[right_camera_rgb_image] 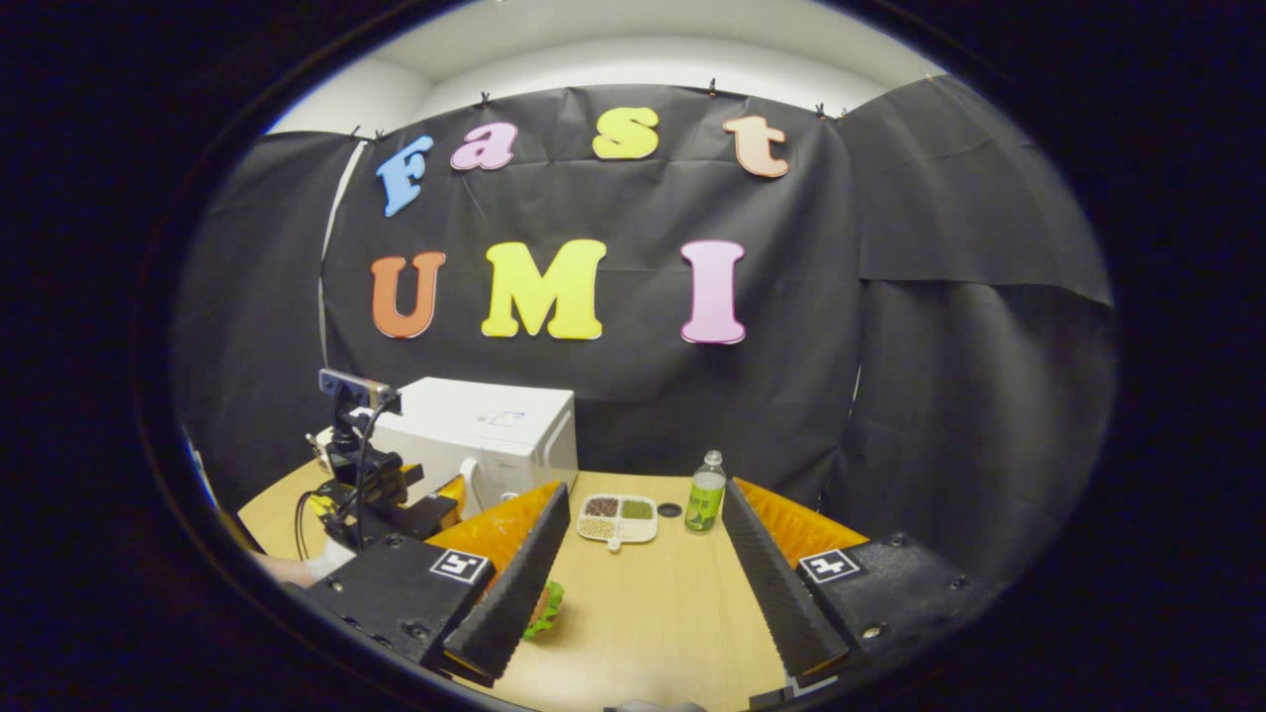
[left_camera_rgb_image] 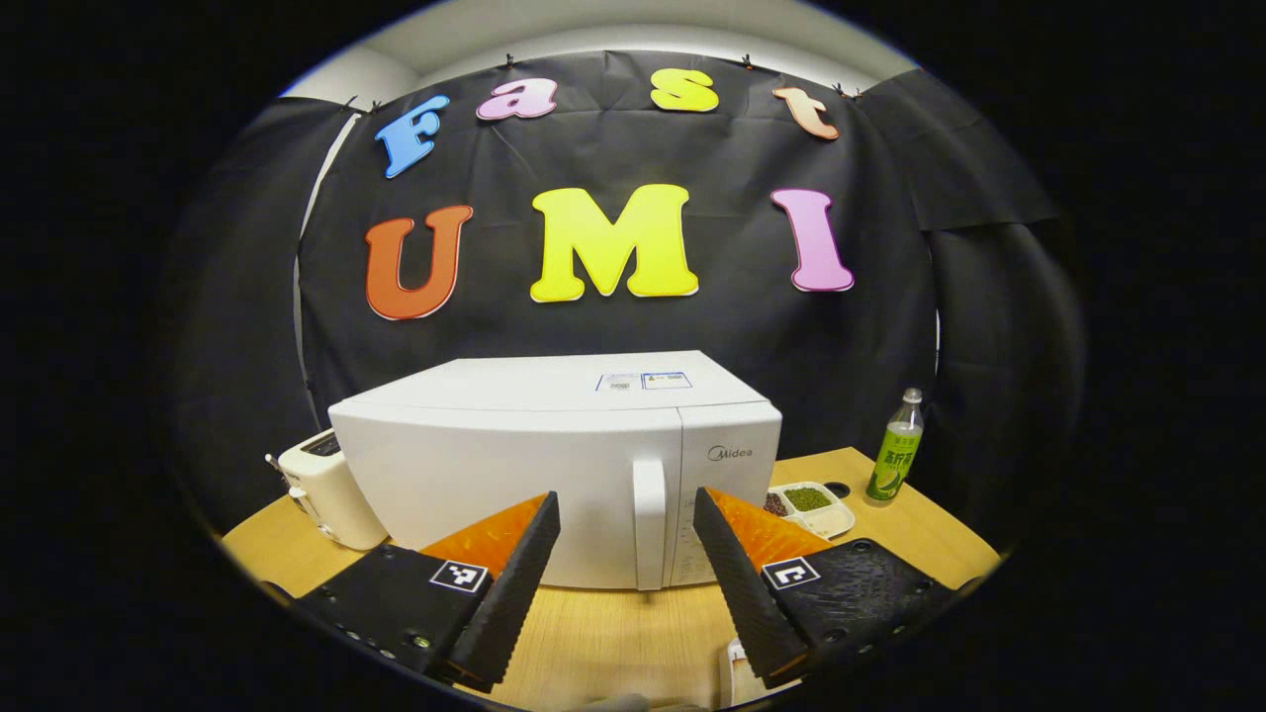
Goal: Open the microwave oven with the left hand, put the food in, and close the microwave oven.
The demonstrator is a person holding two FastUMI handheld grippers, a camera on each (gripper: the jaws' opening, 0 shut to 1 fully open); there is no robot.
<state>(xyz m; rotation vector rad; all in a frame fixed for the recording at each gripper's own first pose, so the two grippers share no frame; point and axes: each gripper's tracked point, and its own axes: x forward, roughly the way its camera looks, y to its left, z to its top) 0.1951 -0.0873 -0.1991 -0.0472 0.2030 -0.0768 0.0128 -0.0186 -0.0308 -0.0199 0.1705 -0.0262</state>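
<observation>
Two grippers are standing open, neither holding anything. You are lining up the left gripper (left_camera_rgb_image: 626,534) on the microwave (left_camera_rgb_image: 554,465), whose door is closed; its upright handle (left_camera_rgb_image: 650,519) is sitting between the spread fingers but apart from them, so the opening step looks not yet begun. Next you are likely needing to advance and close on that handle, then pull. Your right gripper (right_camera_rgb_image: 645,539) is hovering over the table (right_camera_rgb_image: 653,613), with the food (right_camera_rgb_image: 546,608) lying beside its left finger.
</observation>
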